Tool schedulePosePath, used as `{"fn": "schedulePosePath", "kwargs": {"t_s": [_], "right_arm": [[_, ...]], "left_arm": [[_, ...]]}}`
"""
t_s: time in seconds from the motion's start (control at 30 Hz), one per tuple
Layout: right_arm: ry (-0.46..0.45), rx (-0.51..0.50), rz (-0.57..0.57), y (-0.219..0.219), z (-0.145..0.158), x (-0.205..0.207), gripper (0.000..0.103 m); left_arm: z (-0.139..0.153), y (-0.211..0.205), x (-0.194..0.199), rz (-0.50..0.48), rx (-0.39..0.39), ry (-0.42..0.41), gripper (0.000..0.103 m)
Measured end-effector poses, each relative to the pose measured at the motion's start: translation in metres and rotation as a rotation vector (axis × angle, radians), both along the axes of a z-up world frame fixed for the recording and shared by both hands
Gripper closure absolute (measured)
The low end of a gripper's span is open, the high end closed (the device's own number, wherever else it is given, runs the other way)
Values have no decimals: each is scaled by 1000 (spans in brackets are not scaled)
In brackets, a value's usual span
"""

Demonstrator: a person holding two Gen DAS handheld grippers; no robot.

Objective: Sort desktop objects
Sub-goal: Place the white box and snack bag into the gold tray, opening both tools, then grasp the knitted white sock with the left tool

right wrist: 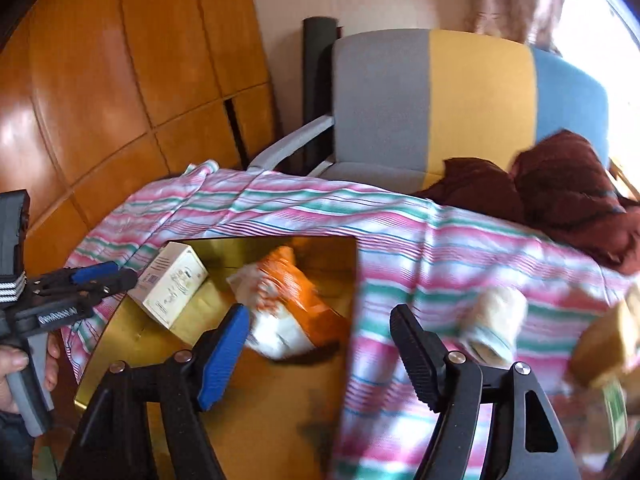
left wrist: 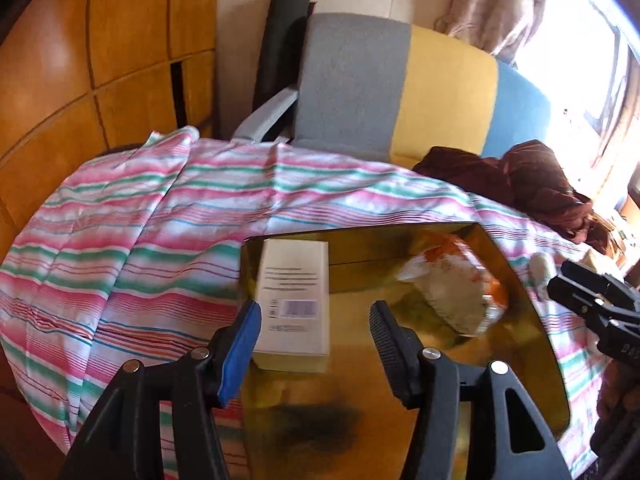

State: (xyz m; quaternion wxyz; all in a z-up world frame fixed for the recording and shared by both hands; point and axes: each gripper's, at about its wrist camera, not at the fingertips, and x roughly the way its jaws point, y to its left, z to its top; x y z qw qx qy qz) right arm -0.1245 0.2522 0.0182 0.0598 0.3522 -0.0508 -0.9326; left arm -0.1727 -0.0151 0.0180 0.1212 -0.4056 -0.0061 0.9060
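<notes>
Motion blur smears the orange-and-white packet lying just beyond the right gripper's blue fingertip, leaving its print unreadable. A pale object past the black finger is too blurred to identify. Farther to that finger's outer side, a tan item is cut off by the picture's edge.

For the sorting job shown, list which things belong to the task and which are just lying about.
Part of the job: gold tray, white box, orange-and-white packet, pale roll on the cloth, both open tools.

Lying about: striped cloth, armchair, dark red blanket.
</notes>
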Motion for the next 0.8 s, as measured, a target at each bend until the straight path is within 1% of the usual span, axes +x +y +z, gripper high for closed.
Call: {"fn": "schedulePosePath", "kwargs": {"t_s": [0.07, 0.17, 0.27, 0.43, 0.5, 0.63, 0.7, 0.8], "right_arm": [[9, 9, -56, 23, -6, 24, 28], [4, 31, -130, 53, -19, 59, 27], [-7, 51, -202, 82, -33, 94, 26], [-17, 86, -266, 113, -56, 135, 26], [-9, 97, -283, 120, -65, 147, 26], [10, 88, -296, 132, -78, 156, 25], [21, 47, -292, 139, -81, 159, 25], [39, -16, -286, 145, -85, 163, 21]], "left_arm": [[9, 15, 12, -49, 24, 12, 41], [20, 47, 27, -139, 48, 19, 41], [27, 87, 43, -237, 52, 22, 41], [33, 161, 55, -373, 40, 3, 41], [31, 190, 55, -400, 25, -15, 41], [22, 243, 47, -420, -37, -47, 41], [14, 265, 38, -414, -75, -67, 41], [0, 292, 24, -404, -118, -94, 37]]}}
